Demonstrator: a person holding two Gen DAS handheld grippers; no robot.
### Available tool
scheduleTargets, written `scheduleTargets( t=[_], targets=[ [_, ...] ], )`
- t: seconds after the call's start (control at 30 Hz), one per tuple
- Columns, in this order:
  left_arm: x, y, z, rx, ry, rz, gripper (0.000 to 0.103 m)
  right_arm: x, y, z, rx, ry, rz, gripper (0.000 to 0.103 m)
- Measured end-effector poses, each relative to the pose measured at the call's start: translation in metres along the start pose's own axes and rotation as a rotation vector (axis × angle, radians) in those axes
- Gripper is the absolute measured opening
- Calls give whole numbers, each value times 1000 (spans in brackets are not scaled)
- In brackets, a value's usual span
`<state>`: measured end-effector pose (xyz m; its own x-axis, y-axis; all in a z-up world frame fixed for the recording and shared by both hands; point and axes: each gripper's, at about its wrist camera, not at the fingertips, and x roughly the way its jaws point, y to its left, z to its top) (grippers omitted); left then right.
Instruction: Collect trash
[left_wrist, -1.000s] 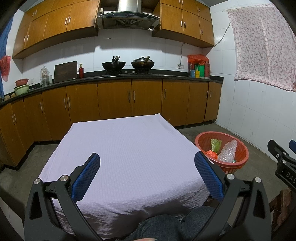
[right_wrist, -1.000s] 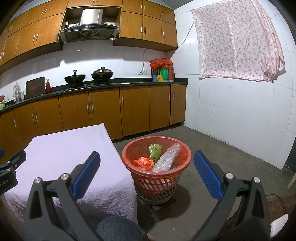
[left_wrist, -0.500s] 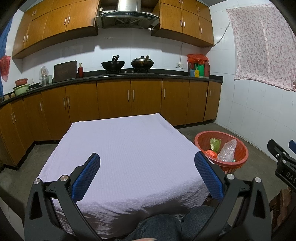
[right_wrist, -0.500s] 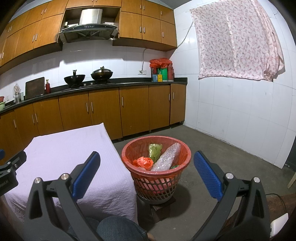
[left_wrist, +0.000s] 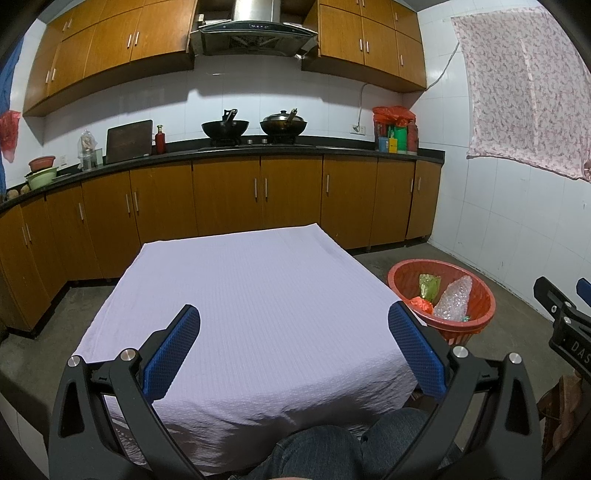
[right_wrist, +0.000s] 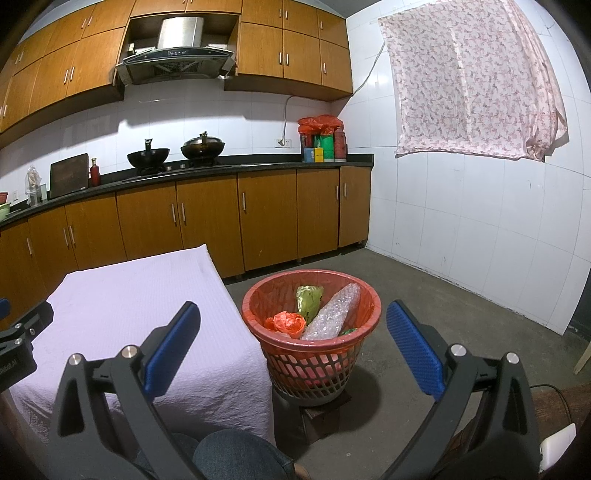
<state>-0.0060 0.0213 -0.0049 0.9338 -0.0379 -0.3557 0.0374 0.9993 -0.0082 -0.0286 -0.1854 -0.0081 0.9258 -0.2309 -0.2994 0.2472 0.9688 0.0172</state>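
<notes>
A red plastic basket stands on the floor right of the table; it also shows in the left wrist view. Inside lie a roll of bubble wrap, a green wrapper and a crumpled orange bag. My left gripper is open and empty, held over the near edge of the table's lilac cloth. My right gripper is open and empty, held in front of the basket. No trash shows on the cloth.
Wooden kitchen cabinets with a dark counter run along the back wall. Two woks sit on the stove. A white tiled wall with a floral curtain stands to the right. A knee in jeans is below the grippers.
</notes>
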Motion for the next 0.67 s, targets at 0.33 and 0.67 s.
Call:
scheduleTargets(
  t=[0.33,0.67],
  targets=[
    [1,-1,-2,6,-1,1,101,-1,0,-1,1,-1,1,99],
    [3,1,-2,1,3,0,101,-1,0,-1,1,0,1,99]
  ],
)
